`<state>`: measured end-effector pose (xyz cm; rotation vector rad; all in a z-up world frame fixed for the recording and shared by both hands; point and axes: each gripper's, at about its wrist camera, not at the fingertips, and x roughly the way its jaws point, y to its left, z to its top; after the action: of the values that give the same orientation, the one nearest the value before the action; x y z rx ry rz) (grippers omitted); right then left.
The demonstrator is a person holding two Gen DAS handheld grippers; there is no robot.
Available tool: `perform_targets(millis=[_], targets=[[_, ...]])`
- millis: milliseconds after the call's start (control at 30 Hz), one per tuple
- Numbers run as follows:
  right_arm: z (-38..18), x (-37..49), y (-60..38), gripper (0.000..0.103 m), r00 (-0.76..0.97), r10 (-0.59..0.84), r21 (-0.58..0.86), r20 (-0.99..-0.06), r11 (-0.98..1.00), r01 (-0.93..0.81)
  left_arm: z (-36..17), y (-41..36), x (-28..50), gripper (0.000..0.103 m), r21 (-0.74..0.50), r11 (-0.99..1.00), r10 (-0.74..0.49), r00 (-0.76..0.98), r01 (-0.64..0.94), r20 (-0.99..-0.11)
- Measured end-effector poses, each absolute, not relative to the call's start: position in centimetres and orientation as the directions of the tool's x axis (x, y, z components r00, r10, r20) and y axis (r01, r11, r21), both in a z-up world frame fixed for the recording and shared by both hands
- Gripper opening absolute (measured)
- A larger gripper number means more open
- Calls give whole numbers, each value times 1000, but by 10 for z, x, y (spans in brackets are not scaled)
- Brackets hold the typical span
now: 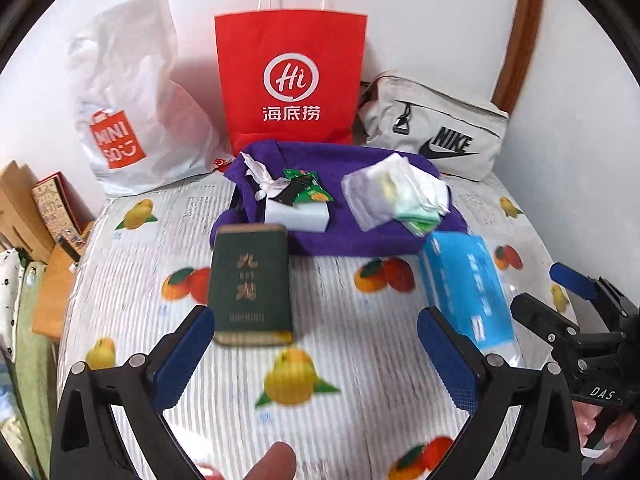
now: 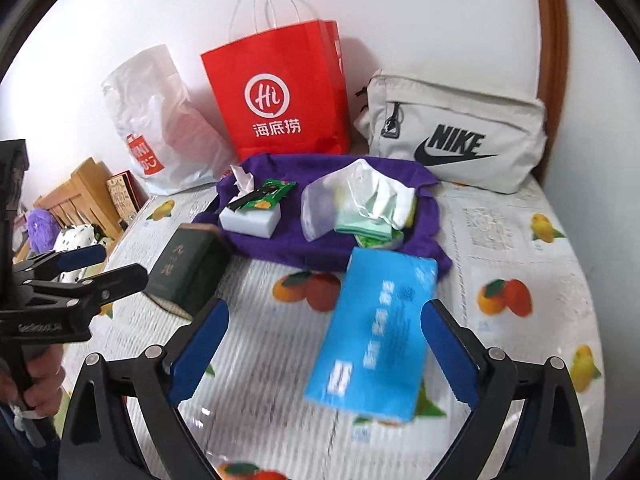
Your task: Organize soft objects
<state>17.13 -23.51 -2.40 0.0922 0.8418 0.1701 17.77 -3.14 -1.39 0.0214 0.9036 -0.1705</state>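
Observation:
A purple cloth (image 1: 344, 236) (image 2: 280, 240) lies on the fruit-print table cover. On it sit a white sponge block (image 1: 298, 214) (image 2: 250, 220), a green wet-wipe packet (image 1: 310, 188) (image 2: 270, 194), a white tissue (image 1: 256, 170) and a clear bag of folded cloths (image 1: 394, 194) (image 2: 352, 204). A dark green box (image 1: 252, 284) (image 2: 188, 272) lies in front of my open, empty left gripper (image 1: 316, 340). A blue tissue pack (image 1: 466, 284) (image 2: 378, 332) lies between the fingers of my open right gripper (image 2: 326, 340); contact cannot be told.
At the back stand a white Miniso plastic bag (image 1: 132, 112) (image 2: 160, 120), a red paper bag (image 1: 290, 80) (image 2: 276, 92) and a grey Nike pouch (image 1: 436, 132) (image 2: 456, 136). Wooden furniture (image 1: 24, 208) stands off the left edge. The right gripper also shows in the left wrist view (image 1: 576, 292).

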Motion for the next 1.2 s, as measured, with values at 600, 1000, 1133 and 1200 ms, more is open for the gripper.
perform_targets(millis=[600, 1000, 1133, 1200], targets=[[1, 40, -253, 99, 713, 98, 90, -695, 995, -49, 3, -31, 58, 102, -22, 995, -85, 689, 100, -720], [7, 9, -249, 99, 734, 88, 73, -674, 996, -52, 6, -26, 30, 103, -33, 996, -85, 706, 87, -703], [8, 5, -249, 99, 738, 87, 73, -669, 996, -52, 9, -27, 29, 102, -33, 996, -86, 709, 88, -700], [8, 5, -249, 99, 738, 90, 78, -669, 996, -51, 9, -27, 28, 102, -34, 995, -87, 711, 89, -698]])
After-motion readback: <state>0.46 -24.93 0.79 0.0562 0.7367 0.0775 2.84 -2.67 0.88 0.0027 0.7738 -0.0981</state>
